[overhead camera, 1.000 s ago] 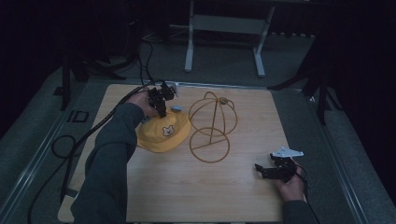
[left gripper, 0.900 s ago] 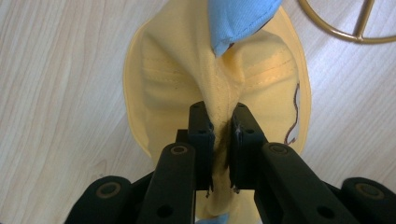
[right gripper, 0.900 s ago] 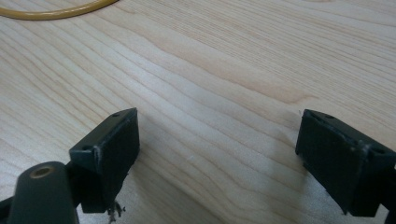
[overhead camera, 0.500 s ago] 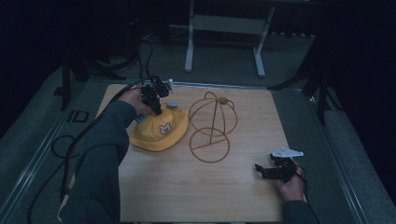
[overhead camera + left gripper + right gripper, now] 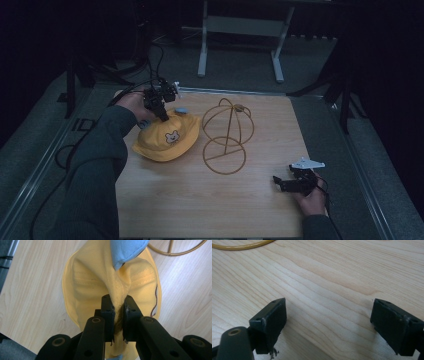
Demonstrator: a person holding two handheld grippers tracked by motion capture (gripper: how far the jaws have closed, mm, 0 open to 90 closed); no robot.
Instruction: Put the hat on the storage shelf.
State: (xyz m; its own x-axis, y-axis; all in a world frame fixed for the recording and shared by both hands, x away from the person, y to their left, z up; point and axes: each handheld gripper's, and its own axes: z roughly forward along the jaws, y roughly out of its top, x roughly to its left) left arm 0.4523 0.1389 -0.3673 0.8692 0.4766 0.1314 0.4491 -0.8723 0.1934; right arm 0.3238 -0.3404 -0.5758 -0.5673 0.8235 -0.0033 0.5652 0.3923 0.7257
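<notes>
A yellow bucket hat (image 5: 167,141) with a small bear face and a blue tab hangs partly lifted over the left half of the wooden table (image 5: 210,205). My left gripper (image 5: 161,111) is shut on a fold of the crown, and in the left gripper view the yellow cloth (image 5: 105,280) is pinched between the two pads (image 5: 108,313). Just right of the hat stands a tan wire hat stand (image 5: 226,135) with a ring base and a domed top. My right gripper (image 5: 285,182) rests low at the table's right front, open with bare wood (image 5: 329,302) between its jaws.
A white metal frame (image 5: 240,45) stands on the floor beyond the table's far edge. Black cables (image 5: 65,160) trail along the left side. An arc of the stand's ring base (image 5: 242,246) runs across the top left of the right gripper view.
My left gripper has risen and drawn toward the far left, pulling the hat's crown up with it. The right gripper has kept still.
</notes>
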